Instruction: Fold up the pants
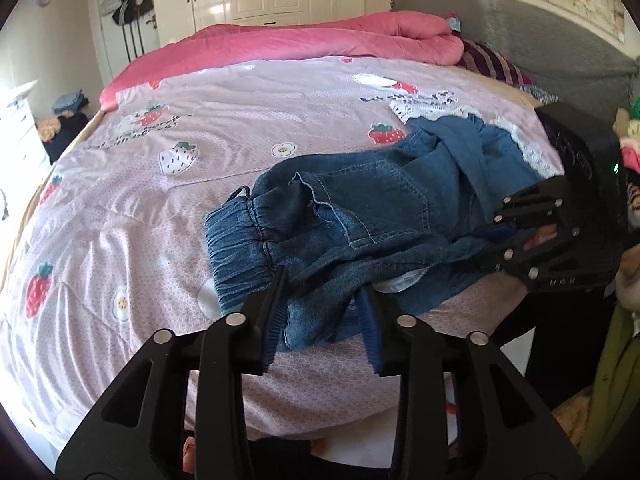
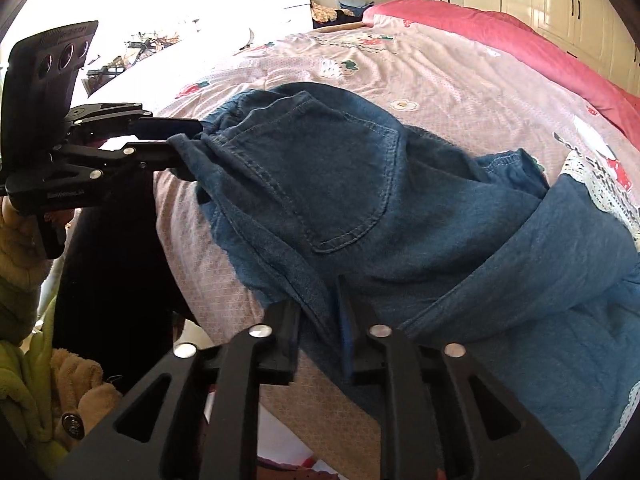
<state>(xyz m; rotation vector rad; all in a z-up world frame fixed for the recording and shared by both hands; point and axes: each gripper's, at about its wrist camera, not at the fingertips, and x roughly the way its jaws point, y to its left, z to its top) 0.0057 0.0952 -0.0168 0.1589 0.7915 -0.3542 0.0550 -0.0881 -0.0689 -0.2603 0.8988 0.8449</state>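
Loosely bunched, dark denim pants [image 2: 360, 184] show a stitched pocket.

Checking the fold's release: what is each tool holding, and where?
Neither seems to grip. The pants' near edge lies within parted jaws: left tool by the waistband, right tool further along.

Pants [image 1: 360, 216] dark blue denim. Quilt [image 1: 160, 200] pale pink, strawberry print. Blanket [image 1: 320, 40] solid pink. Grippers black. Headboard [image 1: 520, 32] grey.
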